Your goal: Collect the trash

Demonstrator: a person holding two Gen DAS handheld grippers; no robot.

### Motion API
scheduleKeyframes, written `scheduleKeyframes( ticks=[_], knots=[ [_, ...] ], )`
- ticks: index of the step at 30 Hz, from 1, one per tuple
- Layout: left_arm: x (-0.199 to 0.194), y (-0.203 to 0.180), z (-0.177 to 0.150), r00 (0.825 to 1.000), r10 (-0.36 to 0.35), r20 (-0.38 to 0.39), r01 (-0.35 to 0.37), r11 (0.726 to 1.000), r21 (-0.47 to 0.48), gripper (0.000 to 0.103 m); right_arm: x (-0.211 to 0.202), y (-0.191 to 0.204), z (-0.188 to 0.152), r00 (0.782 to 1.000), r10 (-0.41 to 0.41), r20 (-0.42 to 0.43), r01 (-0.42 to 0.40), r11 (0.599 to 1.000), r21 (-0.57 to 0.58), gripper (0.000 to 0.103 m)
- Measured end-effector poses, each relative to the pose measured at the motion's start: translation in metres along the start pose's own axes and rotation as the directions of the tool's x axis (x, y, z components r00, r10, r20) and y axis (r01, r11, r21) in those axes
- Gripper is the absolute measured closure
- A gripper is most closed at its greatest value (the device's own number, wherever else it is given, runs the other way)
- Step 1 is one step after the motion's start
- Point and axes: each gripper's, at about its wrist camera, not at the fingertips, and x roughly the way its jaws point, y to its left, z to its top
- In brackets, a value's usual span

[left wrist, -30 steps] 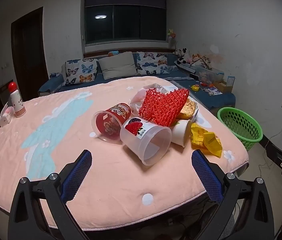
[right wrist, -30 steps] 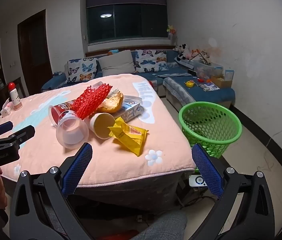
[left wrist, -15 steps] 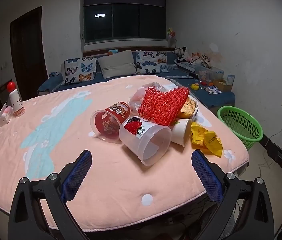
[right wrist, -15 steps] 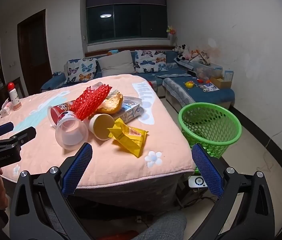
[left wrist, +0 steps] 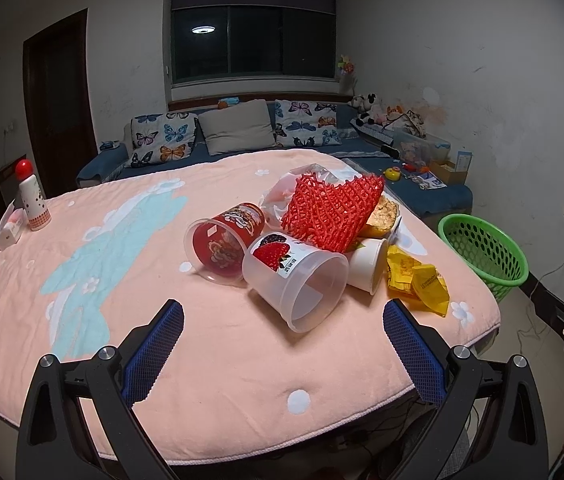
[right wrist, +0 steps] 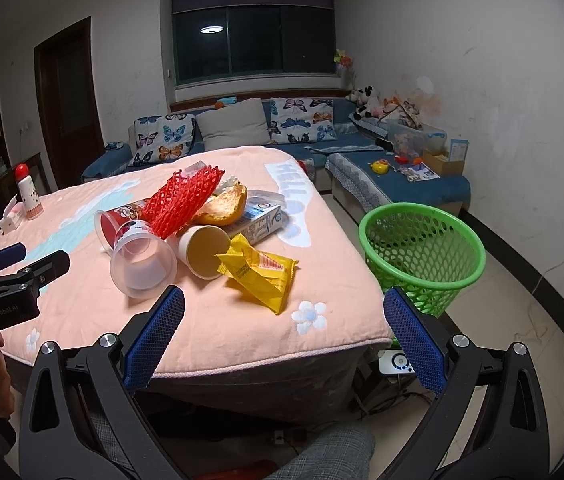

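Both tools, the left tool (left wrist: 282, 344) and right tool (right wrist: 283, 334), gape wide and empty; the clear cup (left wrist: 295, 280), lying sideways among heaped trash, may roll or crush under a hasty pinch.

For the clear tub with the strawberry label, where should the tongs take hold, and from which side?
The clear strawberry tub lies on its side, its open mouth facing the left tongs. Come in from that near side and pinch the rim wall, one finger inside the mouth and one outside. Its round body looks likely to roll if squeezed across.
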Motion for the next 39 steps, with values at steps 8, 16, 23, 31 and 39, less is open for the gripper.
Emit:
scheduleKeyframes(
  ticks=[8,16,23,31,39],
  knots=[
    [0.002,0.002,0.001,1.0,0.003,0.0,-0.003,1.0,-0.005,0.006,0.002,0.0,-0.002,1.0,0.001,-0.006,-0.001,1.0,-0.003,0.004],
    [0.003,0.004,0.001,1.0,0.003,0.0,-0.003,1.0,-0.004,0.006,0.004,0.001,-0.002,1.0,-0.001,-0.01,0.001,1.0,-0.002,0.004],
    [0.003,0.006,0.003,1.0,0.005,0.005,-0.005,1.0,-0.006,0.006,0.005,0.0,-0.001,1.0,-0.002,-0.011,0.002,1.0,-0.003,0.004],
    [-0.002,0.005,0.004,1.0,0.007,0.018,-0.007,1.0,-0.001,0.006,0.004,0.0,0.0,1.0,-0.011,-0.002,0.011,1.0,0.001,0.004],
    [-0.008,0.003,0.004,0.999,0.008,0.035,-0.008,1.0,0.001,0.006,0.001,0.0,0.0,1.0,-0.015,0.008,0.015,1.0,0.002,0.004]
  ],
)
